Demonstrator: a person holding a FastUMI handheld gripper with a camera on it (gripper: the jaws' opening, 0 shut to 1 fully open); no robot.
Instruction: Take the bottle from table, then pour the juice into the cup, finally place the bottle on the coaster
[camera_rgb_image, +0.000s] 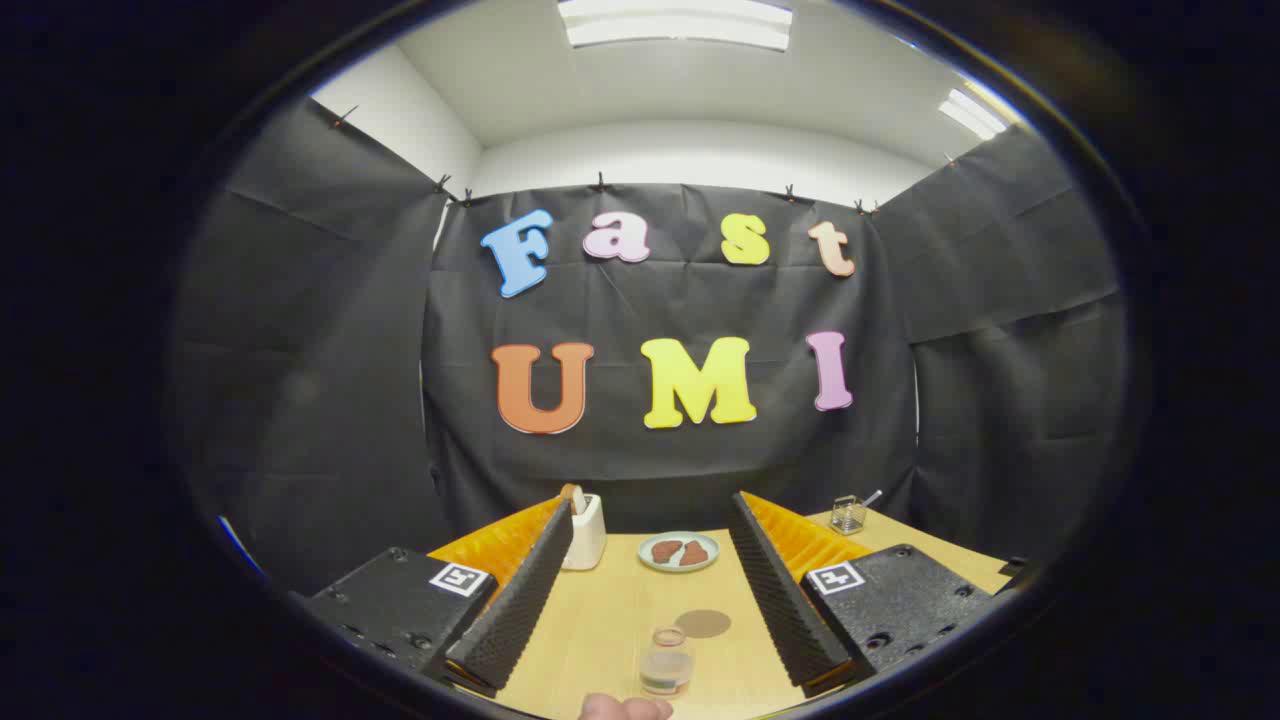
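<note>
Starting: nothing is lifted yet, so I judge the whole task is ahead.
Bottle: I see a small clear bottle (667, 660) with dark liquid low in it, upright on the table (610, 610) between my fingers, near their bases.
Gripper (650, 525): spread wide, touching nothing.
Coaster (703, 623): a flat brown disc just beyond the bottle, bare.
Cup (848, 514): probably the clear glass far right.
Plate (679, 551): beyond the coaster.
White holder (585, 532): by the left fingertip.
</note>
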